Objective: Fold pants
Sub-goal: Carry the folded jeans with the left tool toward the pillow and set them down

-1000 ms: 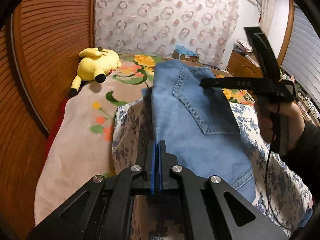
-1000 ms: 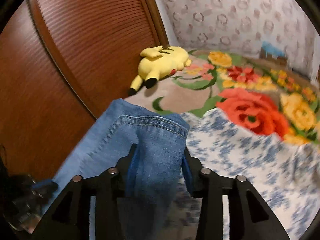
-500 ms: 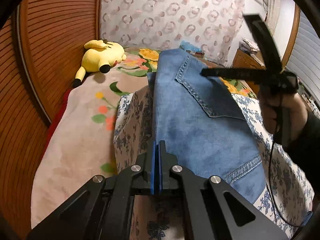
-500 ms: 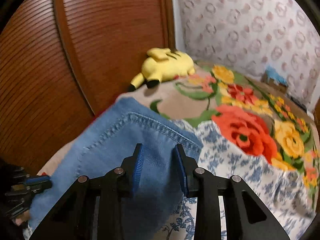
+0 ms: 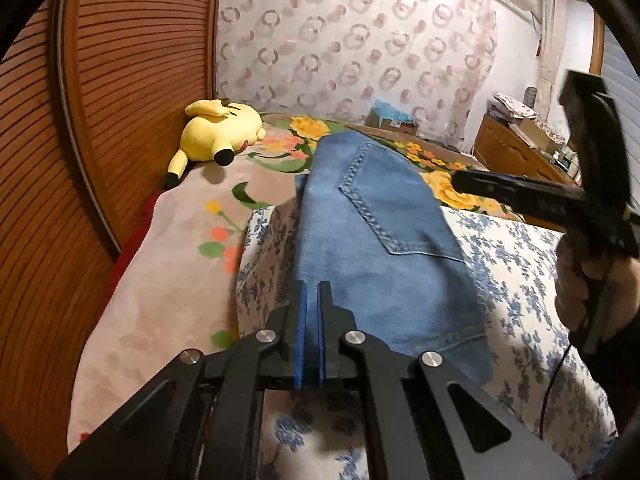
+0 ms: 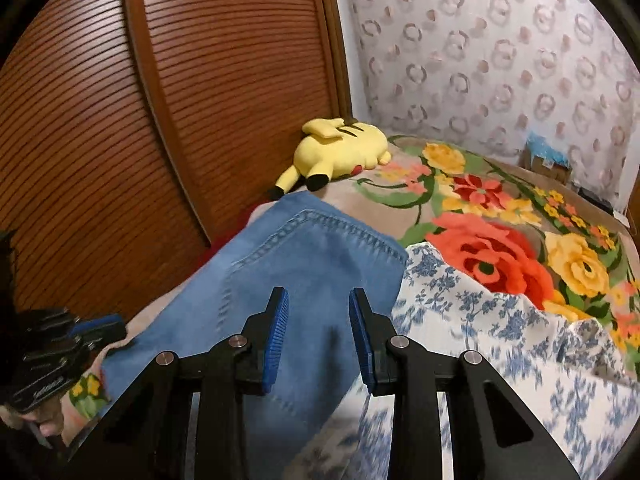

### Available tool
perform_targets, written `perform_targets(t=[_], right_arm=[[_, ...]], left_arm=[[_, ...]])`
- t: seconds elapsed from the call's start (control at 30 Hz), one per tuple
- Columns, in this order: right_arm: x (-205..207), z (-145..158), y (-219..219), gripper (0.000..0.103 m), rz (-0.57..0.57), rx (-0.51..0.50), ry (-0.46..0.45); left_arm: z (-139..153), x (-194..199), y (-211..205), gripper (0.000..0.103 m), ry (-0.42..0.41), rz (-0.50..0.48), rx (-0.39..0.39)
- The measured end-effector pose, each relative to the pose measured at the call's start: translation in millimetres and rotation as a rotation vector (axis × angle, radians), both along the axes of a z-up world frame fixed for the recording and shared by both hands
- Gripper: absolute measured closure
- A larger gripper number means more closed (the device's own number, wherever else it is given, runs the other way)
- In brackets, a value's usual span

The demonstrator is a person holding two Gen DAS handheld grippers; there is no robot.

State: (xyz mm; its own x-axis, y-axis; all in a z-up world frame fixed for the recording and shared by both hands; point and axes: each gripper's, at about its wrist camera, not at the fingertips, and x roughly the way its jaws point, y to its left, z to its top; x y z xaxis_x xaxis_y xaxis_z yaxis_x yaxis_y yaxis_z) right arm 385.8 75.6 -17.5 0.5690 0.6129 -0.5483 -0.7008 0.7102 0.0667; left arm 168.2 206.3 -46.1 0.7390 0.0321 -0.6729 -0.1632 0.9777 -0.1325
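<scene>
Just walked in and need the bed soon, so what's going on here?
A person is folding a pair of blue jeans on the blue-flowered sheet on the bed, a handheld gripper in each hand. The jeans lie folded flat. The right gripper has open jaws with nothing between them, above the denim. The left gripper is nearly shut and grips nothing, at the jeans' near edge. A yellow plush toy lies by the wooden door.

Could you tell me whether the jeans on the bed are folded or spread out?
Folded: the jeans form a compact stack, back pocket on top, with layered edges along one side.
</scene>
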Motion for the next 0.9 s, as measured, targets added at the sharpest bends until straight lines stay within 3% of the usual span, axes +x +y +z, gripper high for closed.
perform_targets(t=[0.2,0.3,0.4,0.57,0.7,0.77,0.9], right_arm=[[-43,-3,-35,0.071,-0.02,0.019,-0.031],[-65,-2,-56,0.07,-0.042,0.028,-0.04],[-82,-3,-70,0.07,-0.062,0.029,-0.05],[-105,-8,-92,0.07,-0.094,0.033,-0.054],[-132,-6,-113,0.07,-0.127,0.041,-0.062],[-145,-6,-124,0.058,-0.15,0.052,-0.062],[-165,-9,-142,0.053,-0.182,0.059,-0.057]], left_arm=[[13,-19,-26,0.064,-0.042,-0.022,0.029],[20,-27,-39,0.054,-0.069,-0.04,0.038],[26,-36,-55,0.025,-0.093,-0.058,0.045],[31,-47,-76,0.018,-0.11,-0.095,0.049],[31,-53,-93,0.018,-0.105,-0.126,0.069],[31,-57,-101,0.018,-0.111,-0.13,0.075],[32,-63,-113,0.018,-0.128,-0.143,0.054]])
